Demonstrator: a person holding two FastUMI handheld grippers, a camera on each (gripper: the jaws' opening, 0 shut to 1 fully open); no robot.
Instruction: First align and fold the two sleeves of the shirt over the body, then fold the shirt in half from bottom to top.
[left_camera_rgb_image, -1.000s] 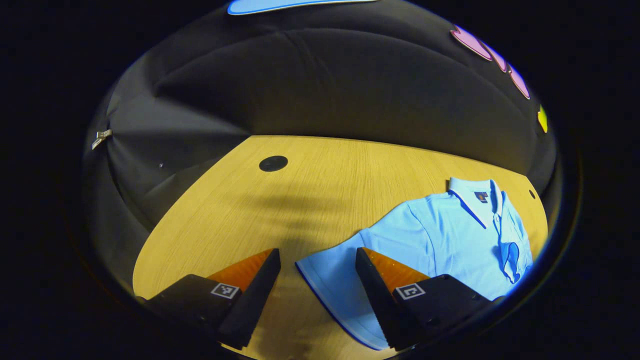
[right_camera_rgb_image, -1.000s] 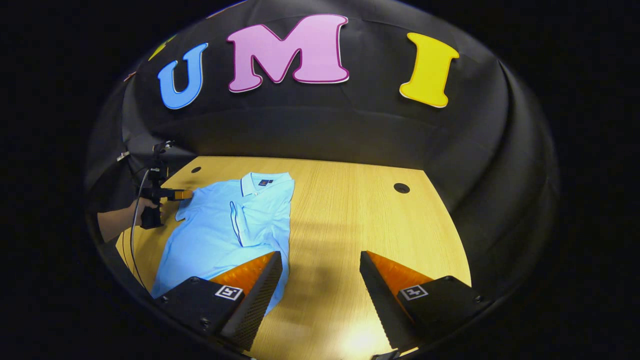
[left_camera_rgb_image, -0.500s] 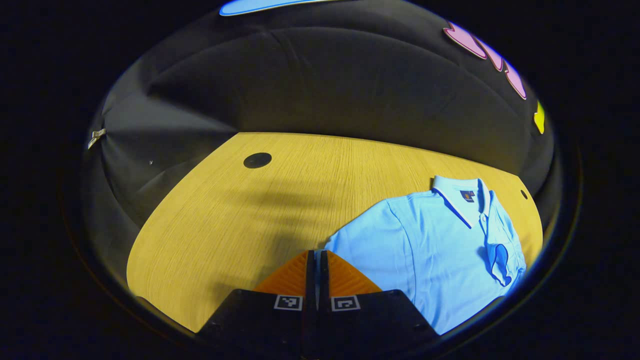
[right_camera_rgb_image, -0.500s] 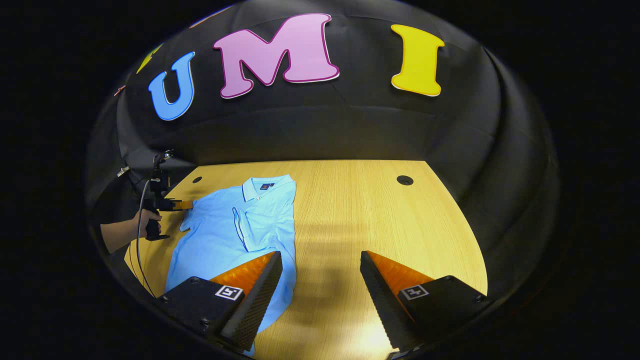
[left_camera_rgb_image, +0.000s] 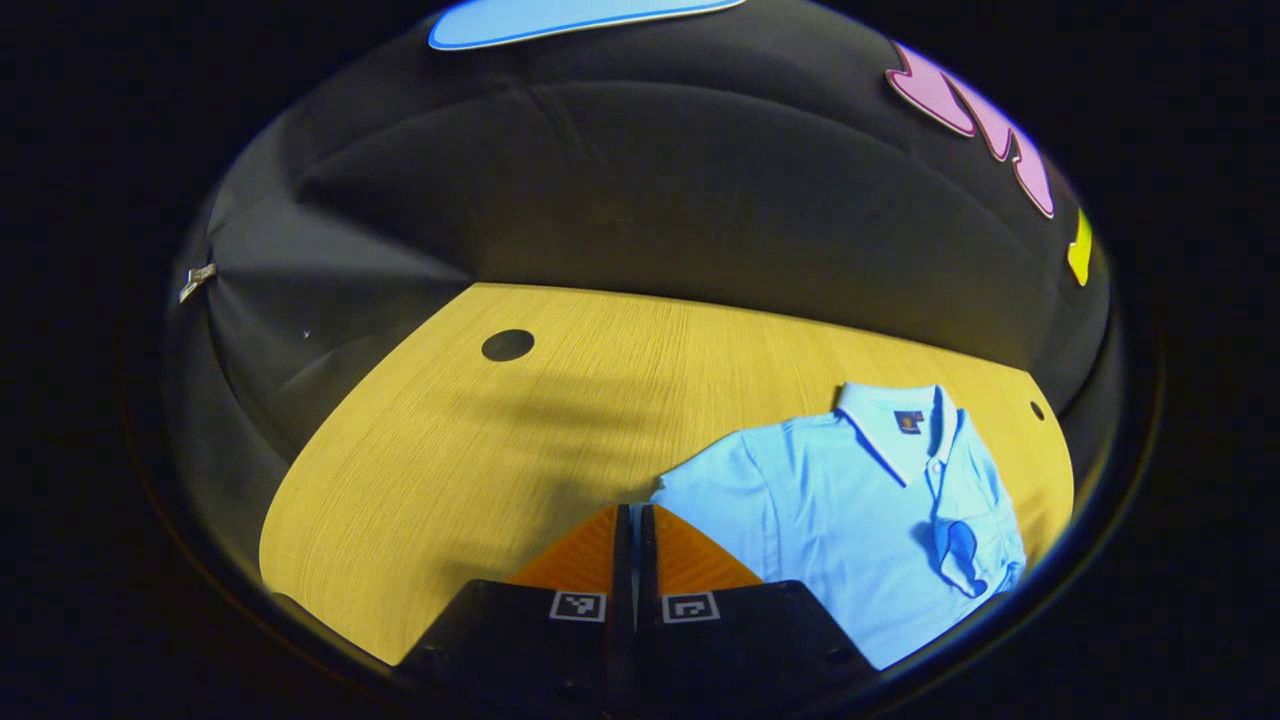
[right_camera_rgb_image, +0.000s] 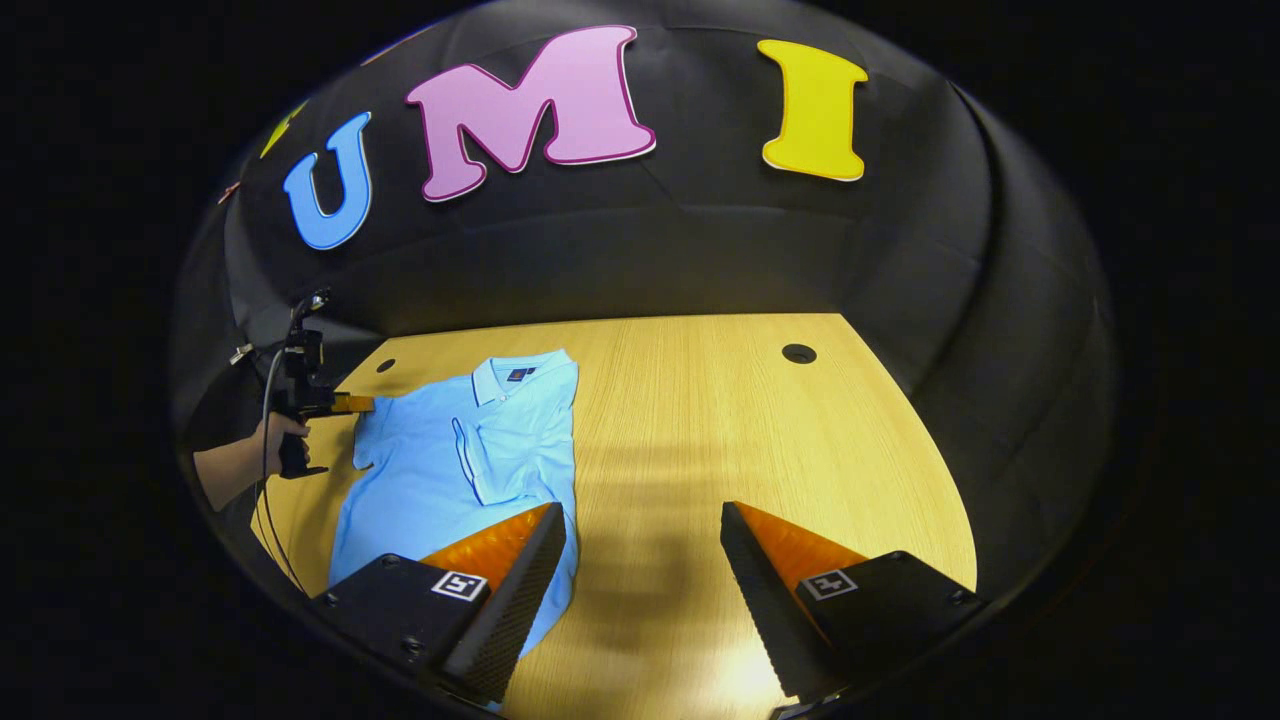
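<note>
Now my left tongs (left_camera_rgb_image: 628, 520), pinched tight on the left sleeve (left_camera_rgb_image: 700, 485) at the side of the blue shirt (right_camera_rgb_image: 450, 470) lying collar-away on the tabletop (right_camera_rgb_image: 750, 430), sit nearer than my wide-open right tongs (right_camera_rgb_image: 640, 545).

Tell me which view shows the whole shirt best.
The right gripper view: the shirt lies nearly whole on the table, collar to hem, one sleeve folded over. The left gripper view shows its collar and upper body close, but the hem is cut off.
</note>
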